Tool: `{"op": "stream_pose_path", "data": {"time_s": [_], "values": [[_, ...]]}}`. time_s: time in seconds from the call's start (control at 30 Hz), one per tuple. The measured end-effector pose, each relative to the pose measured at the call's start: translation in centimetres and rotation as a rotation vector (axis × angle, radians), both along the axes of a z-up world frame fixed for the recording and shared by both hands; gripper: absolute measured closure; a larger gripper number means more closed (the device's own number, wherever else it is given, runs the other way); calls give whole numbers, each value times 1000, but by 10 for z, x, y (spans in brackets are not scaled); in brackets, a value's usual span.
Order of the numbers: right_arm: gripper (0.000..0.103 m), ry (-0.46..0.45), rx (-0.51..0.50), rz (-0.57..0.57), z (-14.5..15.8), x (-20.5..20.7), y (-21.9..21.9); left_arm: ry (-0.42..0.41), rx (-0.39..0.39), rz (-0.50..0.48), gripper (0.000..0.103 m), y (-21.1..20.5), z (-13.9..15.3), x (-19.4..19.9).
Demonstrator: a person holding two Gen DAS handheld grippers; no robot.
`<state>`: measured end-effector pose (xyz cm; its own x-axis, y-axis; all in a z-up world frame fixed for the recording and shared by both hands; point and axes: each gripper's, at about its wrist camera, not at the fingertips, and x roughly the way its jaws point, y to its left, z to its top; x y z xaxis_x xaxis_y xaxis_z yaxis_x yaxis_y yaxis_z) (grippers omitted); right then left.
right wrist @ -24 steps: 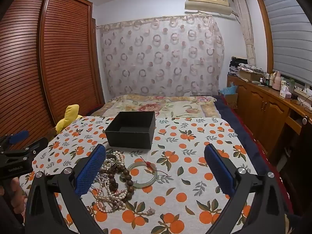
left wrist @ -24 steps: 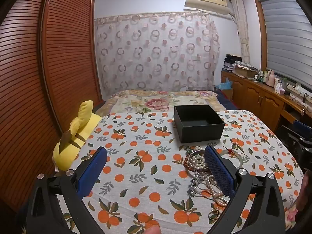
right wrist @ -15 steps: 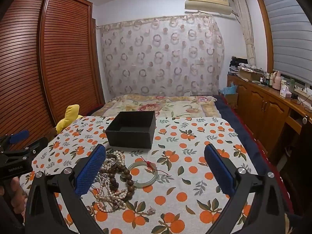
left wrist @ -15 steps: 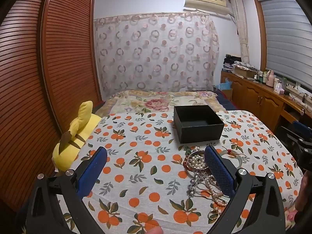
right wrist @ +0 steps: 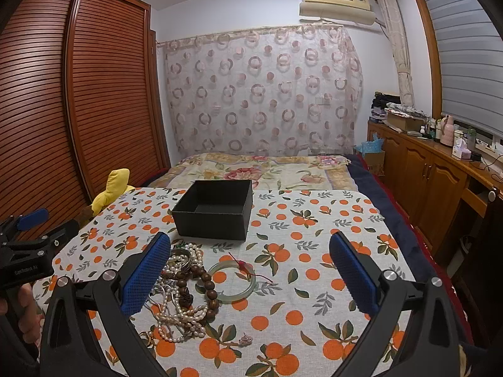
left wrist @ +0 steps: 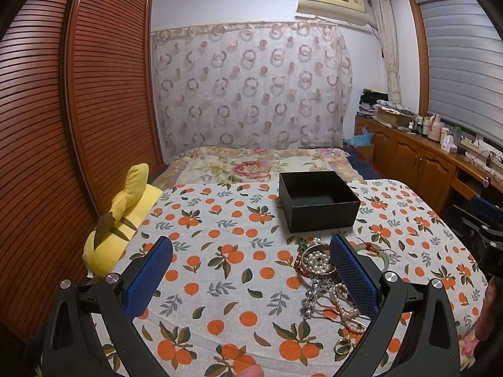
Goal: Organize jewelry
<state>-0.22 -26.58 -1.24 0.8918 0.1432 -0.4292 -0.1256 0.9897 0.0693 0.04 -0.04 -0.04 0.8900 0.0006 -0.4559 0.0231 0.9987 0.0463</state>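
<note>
Nothing has gone into the black box (right wrist: 213,209) as far as I can see: its inside looks bare and dark in both views, so I judge the sorting to be at its very start. All the jewelry lies in one tangled heap (right wrist: 180,286) on the orange-print cloth (right wrist: 314,220), just in front of the box and apart from it. I can pick out pearl strands (right wrist: 176,317), a string of brown wooden beads (right wrist: 206,279), a pale green bangle (right wrist: 234,281) with a red thread lying beside the pile, and a small loose piece (right wrist: 245,338) nearer to me. From the left wrist view I also see a gold ring (left wrist: 342,344) at the near edge of the heap. My left gripper (left wrist: 251,278) has its jaws spread wide with nothing between them, and its right finger overlaps the heap in the picture; I cannot tell whether it touches. My right gripper (right wrist: 250,278) is likewise spread wide and empty, hanging above the bangle and beads. Every piece is left to move, and the knotted strands will likely need teasing apart first.
</note>
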Motion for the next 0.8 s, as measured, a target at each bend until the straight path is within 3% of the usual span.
{"op": "stream_pose_path", "data": {"time_s": [0.8], "values": [[2, 0, 1, 1, 0, 0, 0, -5, -5, 0, 6, 0, 0, 1]]}}
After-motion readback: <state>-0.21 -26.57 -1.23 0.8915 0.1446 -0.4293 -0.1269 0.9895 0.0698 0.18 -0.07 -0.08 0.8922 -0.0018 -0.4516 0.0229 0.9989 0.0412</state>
